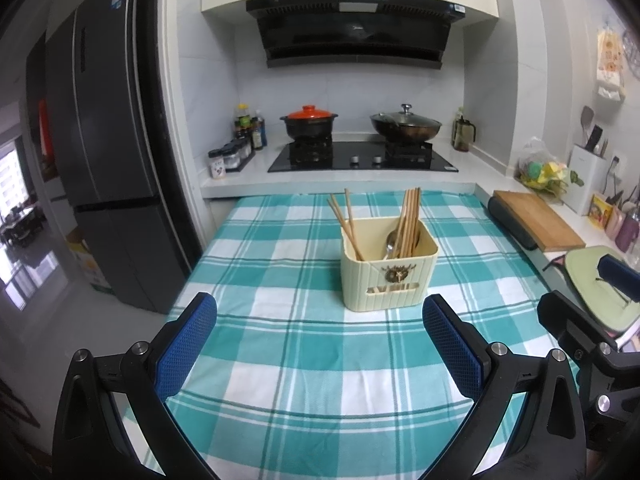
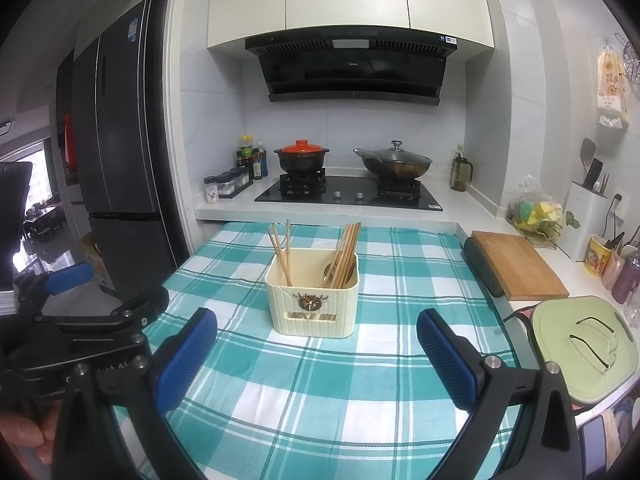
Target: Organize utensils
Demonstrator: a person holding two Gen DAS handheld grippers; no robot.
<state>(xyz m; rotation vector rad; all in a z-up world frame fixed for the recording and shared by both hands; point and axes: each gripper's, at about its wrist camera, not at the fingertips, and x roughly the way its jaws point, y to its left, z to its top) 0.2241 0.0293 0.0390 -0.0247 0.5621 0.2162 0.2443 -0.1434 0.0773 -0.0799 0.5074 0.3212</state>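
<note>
While both tongs hover empty above the near edge of the counter (image 1: 280, 360), we see the left tongs (image 1: 320, 344) spread wide and the right tongs (image 2: 316, 356) equally wide. The cream utensil holder (image 1: 389, 276) stands upright toward the far edge, midway across the checked cloth (image 2: 320, 400). Inside it, wooden chopsticks (image 1: 408, 220) lean in two bunches, a metal spoon (image 1: 390, 244) beside the right bunch.

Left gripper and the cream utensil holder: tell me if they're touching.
Apart. In the left wrist view, the open left gripper sits short of the utensil holder, with a band of checked tablecloth visible between its fingertips and the holder's base.
</note>
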